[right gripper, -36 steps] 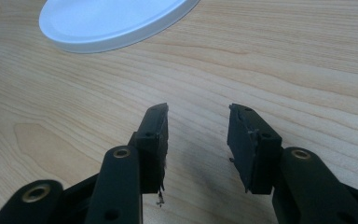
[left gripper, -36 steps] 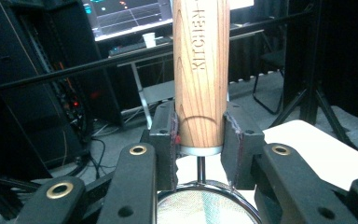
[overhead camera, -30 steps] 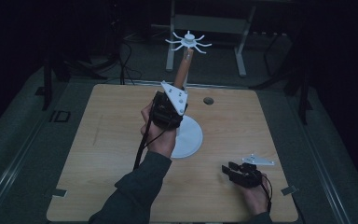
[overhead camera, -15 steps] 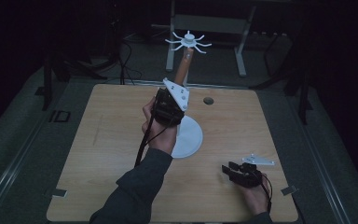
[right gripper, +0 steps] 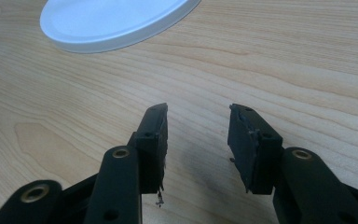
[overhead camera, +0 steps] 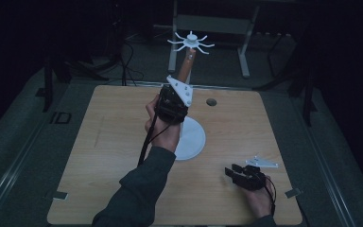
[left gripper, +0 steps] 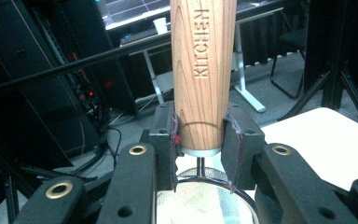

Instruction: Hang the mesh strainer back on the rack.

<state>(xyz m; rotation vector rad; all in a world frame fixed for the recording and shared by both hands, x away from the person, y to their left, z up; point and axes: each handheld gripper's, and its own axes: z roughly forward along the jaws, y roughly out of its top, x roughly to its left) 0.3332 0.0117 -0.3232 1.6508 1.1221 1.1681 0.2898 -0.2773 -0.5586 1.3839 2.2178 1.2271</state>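
**Left hand-held gripper clamped low on the upright wooden post**

High view: the white round base (overhead camera: 190,138) sits near the middle of the counter (overhead camera: 99,142), and it serves as the landmark here. The wooden post (overhead camera: 186,67) rises from that base, leaning slightly away toward the far edge, its long axis close to vertical, with a white spoked top (overhead camera: 191,41) at its upper end. The left hand-held gripper (overhead camera: 171,105) is right above the base and against the post's lower part. The right hand-held gripper (overhead camera: 240,176) rests on the counter well apart from the base, toward the near right corner, so the left hand is plainly the nearer one.

Left gripper view: the post (left gripper: 203,70), stamped "KITCHEN", stands straight up between the two jaws, which press on either side of its bottom end. It is gripped, with the post's axis running across the jaws' closing line. Below, a thin metal rod (left gripper: 200,164) goes down toward the base.

Right gripper view: the right hand-held gripper (right gripper: 196,140) has its jaws spread with nothing between them, only bare counter, and the base's rim (right gripper: 121,39) lies ahead of it and off to the left.

Any lift or twist, I'd judge, must follow that upright axis.
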